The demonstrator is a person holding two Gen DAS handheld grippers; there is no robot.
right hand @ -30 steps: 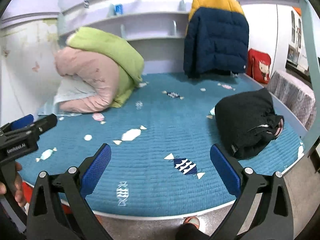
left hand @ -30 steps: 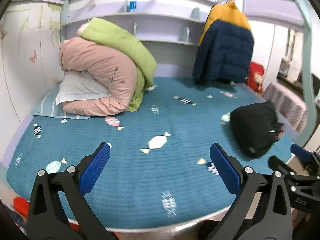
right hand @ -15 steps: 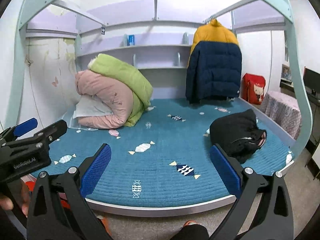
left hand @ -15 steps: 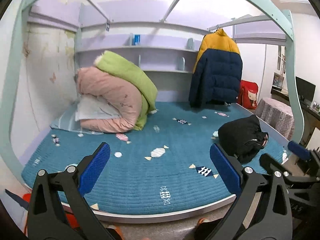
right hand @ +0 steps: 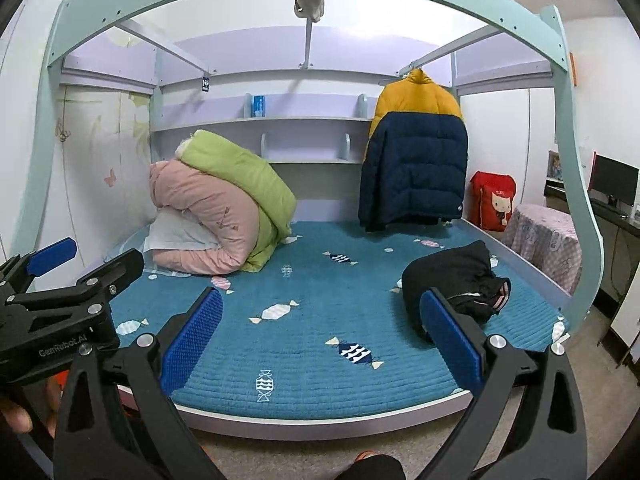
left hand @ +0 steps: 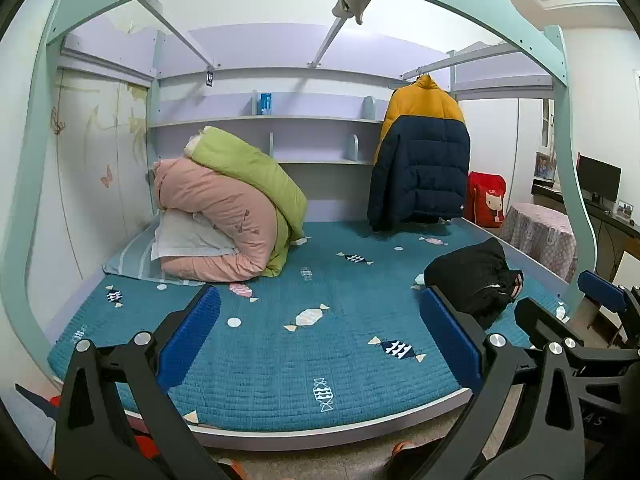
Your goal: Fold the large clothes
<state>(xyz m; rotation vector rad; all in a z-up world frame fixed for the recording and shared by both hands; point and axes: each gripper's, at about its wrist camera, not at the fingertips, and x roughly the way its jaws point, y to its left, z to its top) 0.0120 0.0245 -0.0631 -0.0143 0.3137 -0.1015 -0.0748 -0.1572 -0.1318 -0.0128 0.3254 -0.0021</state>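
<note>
Black garment (right hand: 452, 284) sits bunched on bed's right side, untouched. Left gripper (left hand: 320, 336) & right gripper (right hand: 320, 334) both spread wide, empty, off the teal mattress (right hand: 320, 288) front edge. Puffer jacket (right hand: 416, 168) hangs behind.

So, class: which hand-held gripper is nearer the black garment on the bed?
Right. The right hand-held gripper sits just short of the black garment, open. The left hand-held gripper is further to its left, also open.
</note>
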